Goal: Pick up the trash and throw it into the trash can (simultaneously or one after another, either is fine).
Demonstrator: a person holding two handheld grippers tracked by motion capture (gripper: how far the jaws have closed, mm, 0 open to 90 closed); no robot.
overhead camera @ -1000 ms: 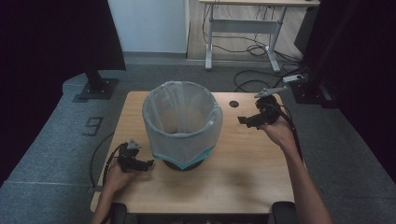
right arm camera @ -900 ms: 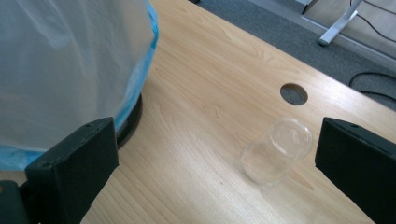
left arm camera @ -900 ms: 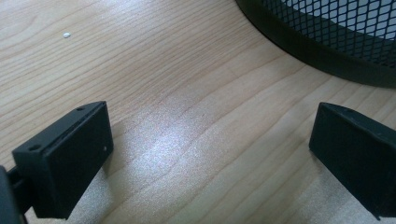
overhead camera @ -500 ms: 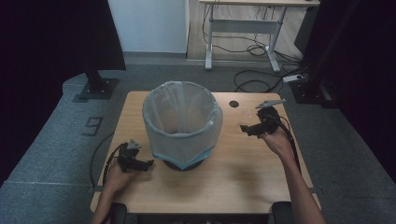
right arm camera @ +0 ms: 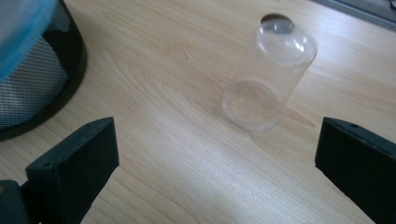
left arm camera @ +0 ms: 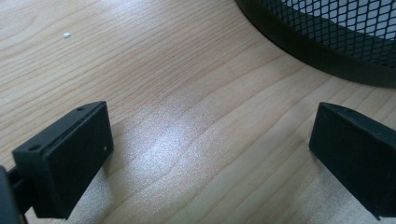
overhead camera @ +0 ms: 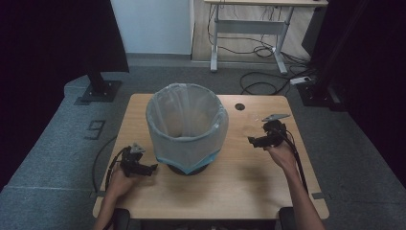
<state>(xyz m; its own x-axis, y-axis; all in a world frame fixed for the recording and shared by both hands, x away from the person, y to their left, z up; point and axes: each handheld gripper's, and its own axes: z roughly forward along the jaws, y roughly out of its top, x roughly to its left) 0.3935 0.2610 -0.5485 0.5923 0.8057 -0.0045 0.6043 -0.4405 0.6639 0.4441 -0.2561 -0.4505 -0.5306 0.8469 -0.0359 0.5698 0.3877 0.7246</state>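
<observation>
One lined mesh bin (overhead camera: 186, 127), one clear plastic cup (right arm camera: 266, 77), two claws, one table (overhead camera: 239, 191)

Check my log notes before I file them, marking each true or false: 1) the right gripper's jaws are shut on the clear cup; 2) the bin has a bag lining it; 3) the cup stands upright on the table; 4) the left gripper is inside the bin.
1) False. The right gripper has its jaws wide open, and the clear cup stands ahead of them, untouched.
2) True. The mesh bin is lined with a pale bag folded over its rim.
3) True. It stands upright on the wooden table.
4) False. The left gripper is low over the table beside the bin's base, jaws open.
</observation>
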